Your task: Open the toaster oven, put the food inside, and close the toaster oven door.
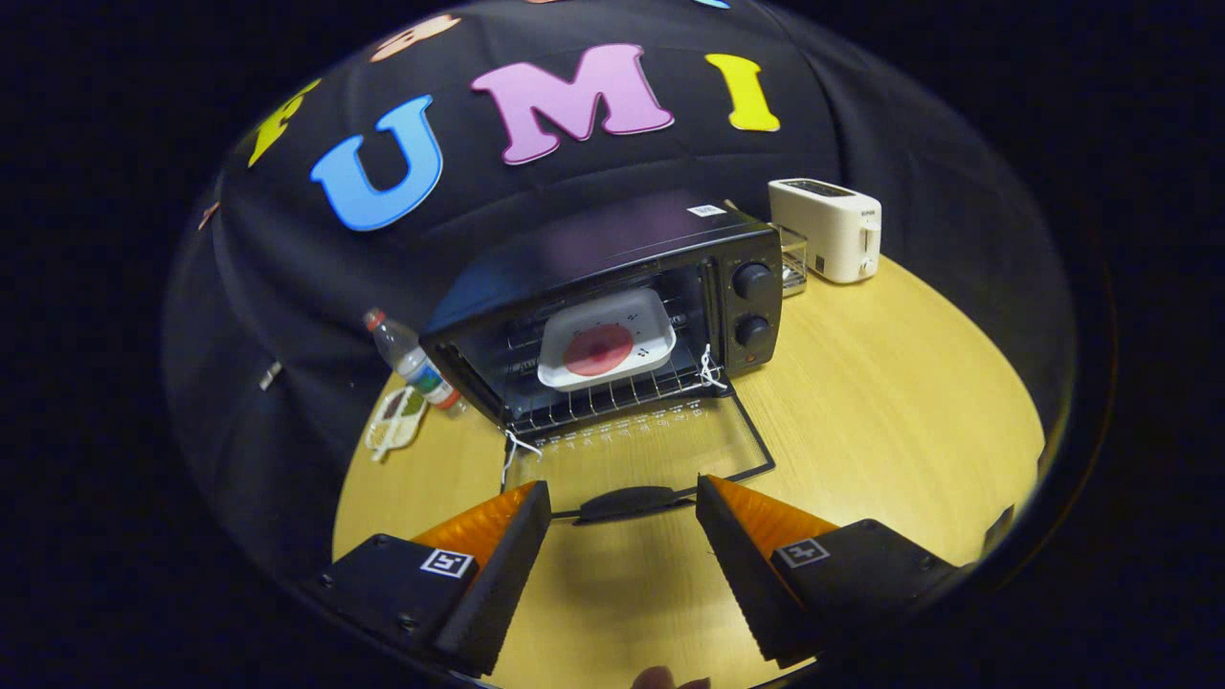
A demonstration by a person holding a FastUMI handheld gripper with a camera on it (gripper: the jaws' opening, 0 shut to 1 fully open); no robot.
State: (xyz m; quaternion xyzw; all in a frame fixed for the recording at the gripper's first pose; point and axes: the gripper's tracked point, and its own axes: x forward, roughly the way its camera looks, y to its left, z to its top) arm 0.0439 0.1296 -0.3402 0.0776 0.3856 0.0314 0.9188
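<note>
- The round pale wooden worktop [890, 402] carried everything; the black boxy toaster oven [612, 306] stood at twelve o'clock from the fingers, its door not yet closed.
- The glass door with its thin black frame [651, 450] lay folded flat onto the worktop, and its black bar handle [627, 501] sat just ahead of the fingers, level with the gap between them.
- Likely risk: a lift begun from one end of the handle could let it slip off a fingertip, so that the door dropped back and jolted the oven.
- Second risk, as a judgement: the wire rack [612, 397] looked drawn forward over the hinge, with white string at its corners, so the rising door might jam against it or catch the string.
- The white rounded-square tray [607, 339] with a flat round pink piece of food [597, 349] rested on that rack inside the cavity; a hard slam could slide it.
- The gripper [622, 502] hovered low over the worktop, pitched down and aimed at the oven, its fingers spread wide and holding nothing.
- A cream plastic toaster [831, 230] stood at one o'clock, well apart.
- A clear plastic bottle with a red cap [410, 360] lay at ten o'clock beside the oven.
</note>
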